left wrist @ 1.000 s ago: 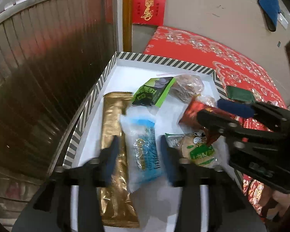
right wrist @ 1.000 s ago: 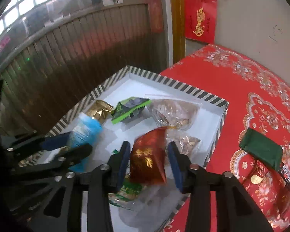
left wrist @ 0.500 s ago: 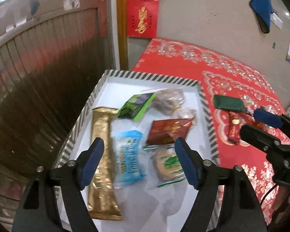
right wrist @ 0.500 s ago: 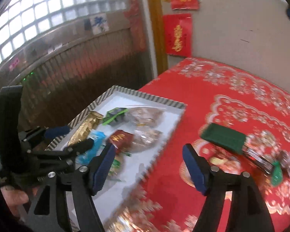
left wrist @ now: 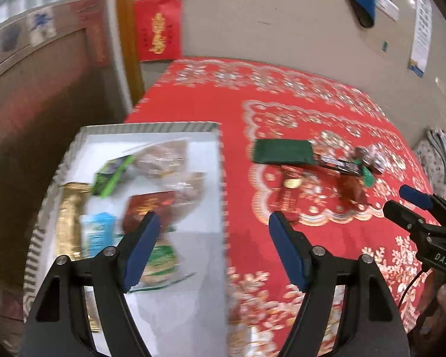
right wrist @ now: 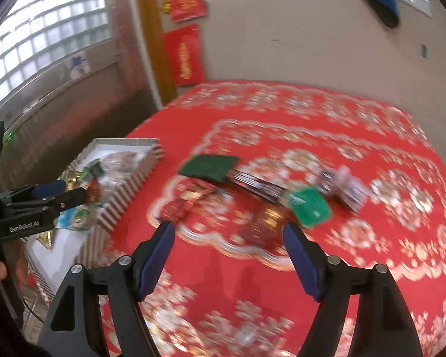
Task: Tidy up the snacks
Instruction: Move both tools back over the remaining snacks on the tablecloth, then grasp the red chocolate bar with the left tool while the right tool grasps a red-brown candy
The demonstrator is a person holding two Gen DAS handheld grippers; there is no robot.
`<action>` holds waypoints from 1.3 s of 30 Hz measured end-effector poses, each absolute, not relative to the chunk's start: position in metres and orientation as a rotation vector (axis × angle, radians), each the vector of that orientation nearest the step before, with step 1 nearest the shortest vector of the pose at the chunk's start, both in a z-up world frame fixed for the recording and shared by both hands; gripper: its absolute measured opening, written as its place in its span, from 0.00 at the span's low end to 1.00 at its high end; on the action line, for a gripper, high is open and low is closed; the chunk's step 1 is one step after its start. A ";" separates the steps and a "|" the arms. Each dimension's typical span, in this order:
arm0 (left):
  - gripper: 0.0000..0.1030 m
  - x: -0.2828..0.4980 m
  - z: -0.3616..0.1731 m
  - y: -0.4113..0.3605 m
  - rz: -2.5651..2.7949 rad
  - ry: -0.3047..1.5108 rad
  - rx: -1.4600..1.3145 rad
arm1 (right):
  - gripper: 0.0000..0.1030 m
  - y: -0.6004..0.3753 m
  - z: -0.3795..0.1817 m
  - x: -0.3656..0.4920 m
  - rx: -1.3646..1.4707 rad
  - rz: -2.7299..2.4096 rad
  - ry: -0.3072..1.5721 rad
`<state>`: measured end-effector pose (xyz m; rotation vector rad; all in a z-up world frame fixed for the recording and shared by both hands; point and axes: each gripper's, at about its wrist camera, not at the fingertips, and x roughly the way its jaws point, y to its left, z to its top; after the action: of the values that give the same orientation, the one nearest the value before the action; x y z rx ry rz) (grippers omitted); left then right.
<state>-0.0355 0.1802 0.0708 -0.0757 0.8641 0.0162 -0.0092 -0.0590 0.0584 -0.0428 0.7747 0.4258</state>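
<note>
A white box with a striped rim (left wrist: 221, 178) (right wrist: 139, 178) sits at the table's left and holds several snack packets, among them a gold bar (left wrist: 70, 223), a blue packet (left wrist: 96, 233) and a red packet (left wrist: 147, 208). Loose snacks lie on the red cloth: a dark green packet (left wrist: 282, 151) (right wrist: 208, 166), a dark bar (right wrist: 258, 189), a bright green packet (right wrist: 310, 206) and red packets (left wrist: 290, 189) (right wrist: 263, 223). My left gripper (left wrist: 212, 253) is open and empty above the box's right rim. My right gripper (right wrist: 229, 258) is open and empty above the cloth, near the loose snacks.
The red patterned tablecloth (right wrist: 342, 119) covers the table. A brown slatted wall (left wrist: 29, 119) runs along the left, next to the box. A grey wall with red hangings (right wrist: 185, 56) stands behind. The right gripper shows in the left wrist view (left wrist: 416, 208).
Both grippers let go of their packets into the box, opened wide and swung right, away from the box toward the loose snacks on the cloth.
</note>
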 end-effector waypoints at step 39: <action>0.25 0.063 0.013 0.092 -0.139 1.088 0.035 | 0.76 -0.105 0.031 0.028 0.078 0.382 0.875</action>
<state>0.0631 0.0922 0.0135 0.0353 1.0880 -0.1390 0.0279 -0.1046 0.0310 0.0777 0.8747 0.3818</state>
